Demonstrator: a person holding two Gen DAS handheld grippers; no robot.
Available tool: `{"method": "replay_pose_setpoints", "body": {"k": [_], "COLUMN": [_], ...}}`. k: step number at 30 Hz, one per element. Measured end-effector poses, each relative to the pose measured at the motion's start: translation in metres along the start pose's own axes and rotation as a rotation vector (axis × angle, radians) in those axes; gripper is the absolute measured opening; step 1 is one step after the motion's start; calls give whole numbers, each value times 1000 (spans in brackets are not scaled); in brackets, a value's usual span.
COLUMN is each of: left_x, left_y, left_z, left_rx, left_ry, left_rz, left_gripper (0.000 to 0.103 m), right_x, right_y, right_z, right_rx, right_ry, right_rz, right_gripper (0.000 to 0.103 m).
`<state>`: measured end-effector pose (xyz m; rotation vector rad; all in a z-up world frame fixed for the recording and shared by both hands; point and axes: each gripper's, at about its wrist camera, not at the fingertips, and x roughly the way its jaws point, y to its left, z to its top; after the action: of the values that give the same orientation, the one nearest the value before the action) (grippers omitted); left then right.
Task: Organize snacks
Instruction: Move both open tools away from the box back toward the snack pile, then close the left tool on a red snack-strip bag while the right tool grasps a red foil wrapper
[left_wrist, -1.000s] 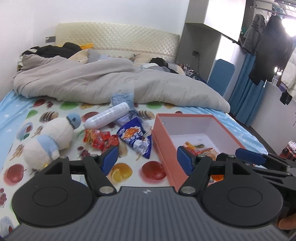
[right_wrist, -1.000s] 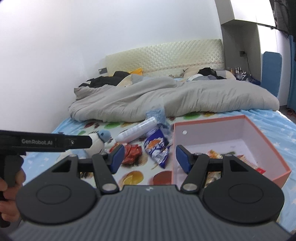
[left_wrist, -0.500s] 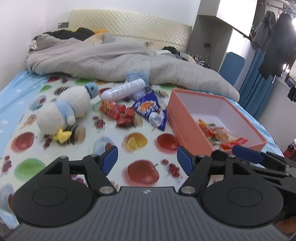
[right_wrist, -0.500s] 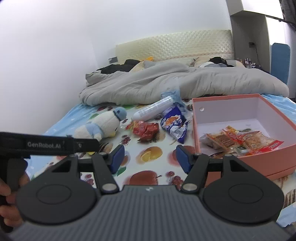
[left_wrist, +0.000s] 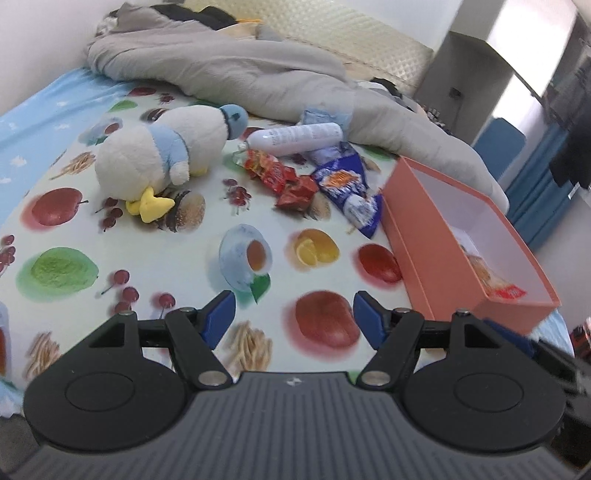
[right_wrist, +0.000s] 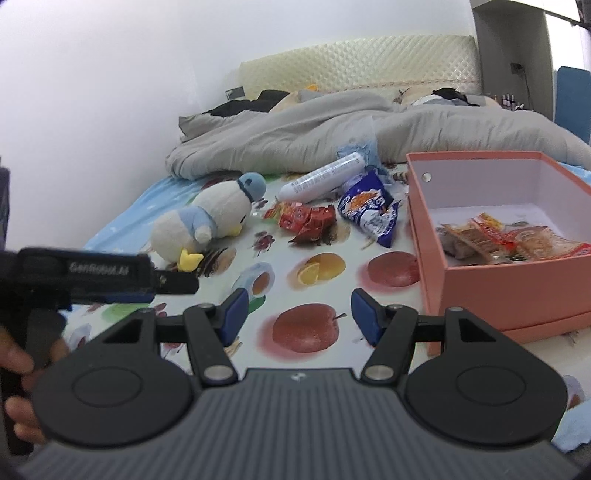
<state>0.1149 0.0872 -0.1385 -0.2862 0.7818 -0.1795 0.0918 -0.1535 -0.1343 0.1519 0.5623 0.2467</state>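
Red snack packets (left_wrist: 284, 179) (right_wrist: 306, 219), a blue chip bag (left_wrist: 349, 192) (right_wrist: 371, 212) and a white tube (left_wrist: 295, 138) (right_wrist: 323, 177) lie on the fruit-print sheet (left_wrist: 147, 266). An orange box (left_wrist: 417, 236) (right_wrist: 517, 288) to the right holds several orange snack packets (right_wrist: 506, 240). My left gripper (left_wrist: 294, 319) is open and empty, near the sheet's front. My right gripper (right_wrist: 299, 314) is open and empty, left of the box. The left gripper also shows in the right wrist view (right_wrist: 110, 277).
A white and blue plush duck (left_wrist: 162, 155) (right_wrist: 210, 218) lies left of the snacks. A grey duvet (left_wrist: 258, 74) (right_wrist: 369, 133) is bunched behind them. A blue plastic wrapper (left_wrist: 325, 116) sits behind the tube. A wall (right_wrist: 110, 92) runs along the left.
Both grippers have pulled back toward the bed's foot and tilted downward. More of the fruit-print sheet shows in front. Both stay open and empty.
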Motion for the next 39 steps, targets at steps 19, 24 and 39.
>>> {"method": "replay_pose_setpoints", "body": {"k": [19, 24, 39], "left_x": [164, 211, 298], "left_y": [41, 54, 76], "left_z": [93, 116, 151], "left_rx": [-215, -283, -409], "left_ry": [37, 50, 43], "left_rz": [-71, -88, -144], "left_gripper": [75, 75, 74], "right_x": [144, 187, 282], "right_y": [-32, -45, -48], "right_z": [39, 46, 65], "right_rx": [116, 142, 153], "right_ry": [64, 84, 96], "right_rz": [21, 42, 101], "right_gripper": [70, 82, 81]}}
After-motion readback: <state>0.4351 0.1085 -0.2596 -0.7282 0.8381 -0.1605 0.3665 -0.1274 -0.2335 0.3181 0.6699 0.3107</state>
